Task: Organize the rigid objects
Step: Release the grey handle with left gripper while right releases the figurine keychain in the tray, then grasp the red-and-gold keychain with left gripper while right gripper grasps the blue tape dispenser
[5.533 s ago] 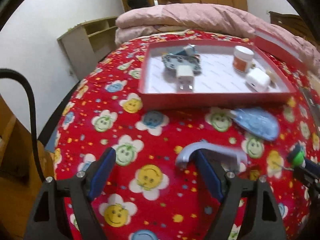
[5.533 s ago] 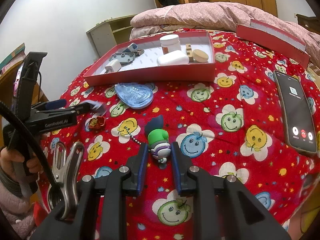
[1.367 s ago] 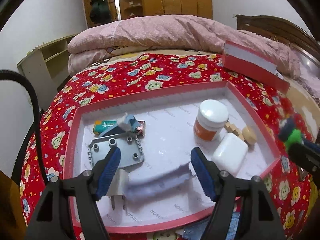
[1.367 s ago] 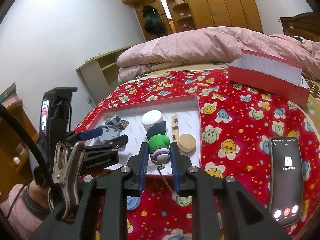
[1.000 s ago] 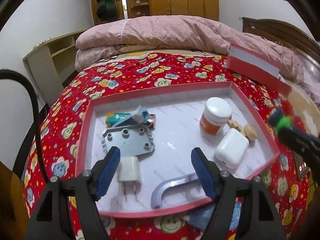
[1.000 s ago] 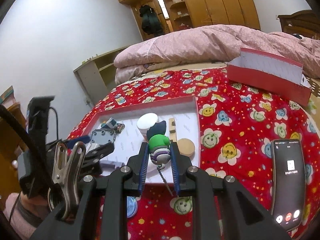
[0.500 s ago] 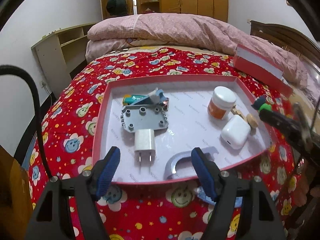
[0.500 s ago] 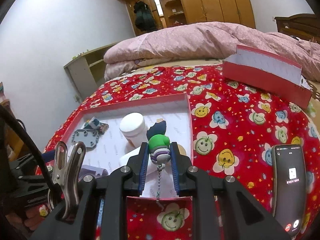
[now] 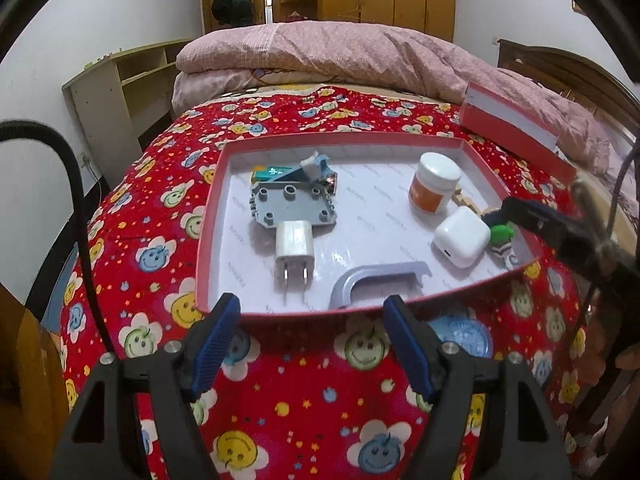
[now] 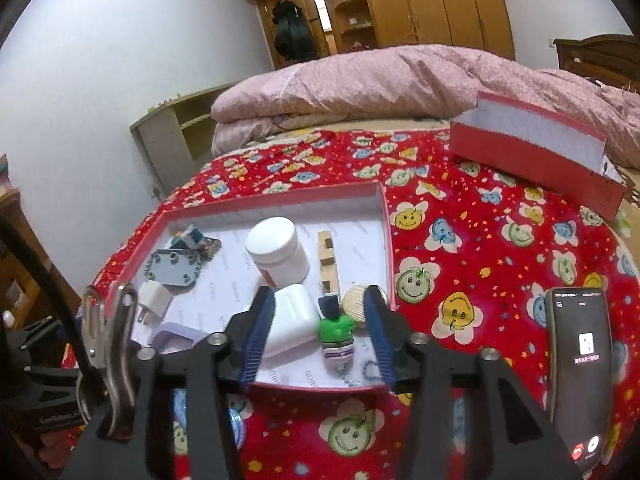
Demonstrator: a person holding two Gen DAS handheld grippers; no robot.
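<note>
A red tray (image 9: 208, 240) lies on the smiley-print bedspread with several items in it. My left gripper (image 9: 311, 314) stands open and empty just in front of the tray's near rim, and a grey handle (image 9: 376, 280) lies inside, close to it. My right gripper (image 10: 318, 308) hovers over the tray's (image 10: 386, 240) near right corner with its jaws opening. A green toy figure (image 10: 336, 330) with a bead chain lies on the tray floor between them, free of the pads. From the left wrist, the toy (image 9: 502, 234) shows below the right gripper's tip.
In the tray are a white jar (image 10: 280, 252), an earbud case (image 10: 294, 320), a charger plug (image 9: 294, 244), a grey plate (image 9: 292, 204), a wooden block (image 10: 327, 260) and a round disc (image 10: 354, 306). A blue oval piece (image 9: 464, 336) lies before the tray. Phone (image 10: 580, 360) and red lid (image 10: 532, 148) sit to the right.
The right gripper's jaws have parted and the green toy has dropped from them onto the tray floor. The left gripper has drawn back from the tray, leaving the grey handle inside.
</note>
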